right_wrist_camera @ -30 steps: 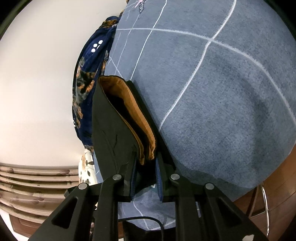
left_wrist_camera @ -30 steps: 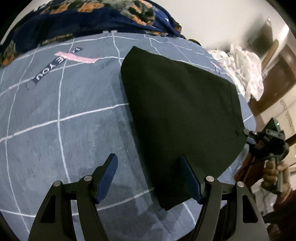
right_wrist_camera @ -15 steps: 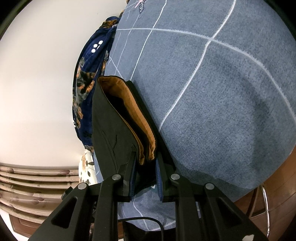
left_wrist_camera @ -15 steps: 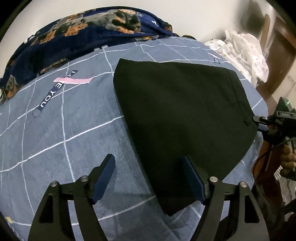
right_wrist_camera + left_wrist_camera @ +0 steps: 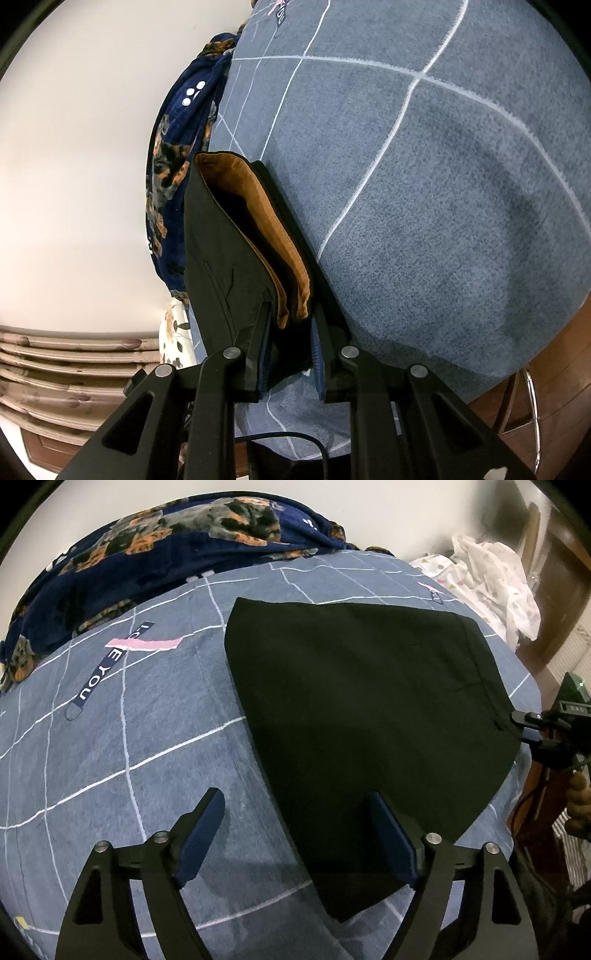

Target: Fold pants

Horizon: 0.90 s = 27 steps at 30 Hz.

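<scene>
Black pants (image 5: 369,716) lie folded on the bed (image 5: 155,746). Left gripper (image 5: 295,834), just widening, holds nothing; right gripper (image 5: 290,332) clamps the waistband.

My left tool (image 5: 295,834) fills the bottom of its own view, tipped steeply downward. Its jaws stand wide and have just been opening further; the left pad (image 5: 201,832) is clear of everything, the right pad (image 5: 391,840) stands over the pants (image 5: 362,709) without pressing them. My right tool (image 5: 290,345) sits at the bottom centre of its view, jaws nearly together and pinched on the pants' waistband. In the left view that right tool (image 5: 526,727) shows at the right edge, with my fingers (image 5: 578,801) just below it.
</scene>
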Available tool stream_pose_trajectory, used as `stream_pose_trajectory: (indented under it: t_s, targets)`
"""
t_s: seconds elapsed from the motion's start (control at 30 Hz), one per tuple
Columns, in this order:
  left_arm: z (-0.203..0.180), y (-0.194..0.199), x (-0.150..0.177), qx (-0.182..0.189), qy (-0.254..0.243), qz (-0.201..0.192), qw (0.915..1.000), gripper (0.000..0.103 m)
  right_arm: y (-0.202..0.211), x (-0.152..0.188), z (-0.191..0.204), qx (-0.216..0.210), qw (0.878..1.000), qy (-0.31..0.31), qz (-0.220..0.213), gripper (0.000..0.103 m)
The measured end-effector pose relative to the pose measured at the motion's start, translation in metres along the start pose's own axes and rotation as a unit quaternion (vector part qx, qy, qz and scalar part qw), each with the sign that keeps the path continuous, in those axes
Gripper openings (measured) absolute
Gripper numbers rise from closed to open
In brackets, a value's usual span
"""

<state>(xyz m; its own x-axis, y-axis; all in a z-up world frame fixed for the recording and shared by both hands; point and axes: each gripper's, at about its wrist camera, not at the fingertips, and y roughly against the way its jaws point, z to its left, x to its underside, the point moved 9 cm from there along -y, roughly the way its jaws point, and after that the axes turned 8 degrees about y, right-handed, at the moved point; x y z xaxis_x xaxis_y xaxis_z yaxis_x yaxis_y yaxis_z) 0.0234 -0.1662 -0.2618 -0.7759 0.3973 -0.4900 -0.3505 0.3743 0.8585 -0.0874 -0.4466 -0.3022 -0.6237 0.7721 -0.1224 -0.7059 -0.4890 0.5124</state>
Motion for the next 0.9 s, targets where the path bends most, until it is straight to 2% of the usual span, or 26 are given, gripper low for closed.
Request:
stream_pose_trajectory:
  t_s: [0.23,0.43,0.53,0.67,0.9]
  targets:
    - [0.005,-0.009,-0.005,0.009,0.02,0.007,0.9997,0.087,0.0,0.0,0.0,-0.002,1.0,-0.001,0.0,0.015]
    - [0.011,-0.019,-0.009,0.069,0.062,0.032,0.9952,0.087,0.0,0.0,0.0,-0.002,1.0,0.0,0.002,0.015]
    - [0.01,-0.024,-0.012,0.126,0.086,0.046,0.9872,0.087,0.0,0.0,0.001,-0.001,1.0,0.002,0.003,0.015]
    - [0.007,-0.026,-0.021,0.183,0.105,0.054,0.976,0.087,-0.001,-0.001,0.004,0.004,1.0,0.011,0.007,0.015]
    - [-0.01,-0.035,-0.035,0.237,0.098,0.084,0.9628,0.087,-0.004,-0.006,0.02,0.036,0.997,0.065,0.028,0.022]
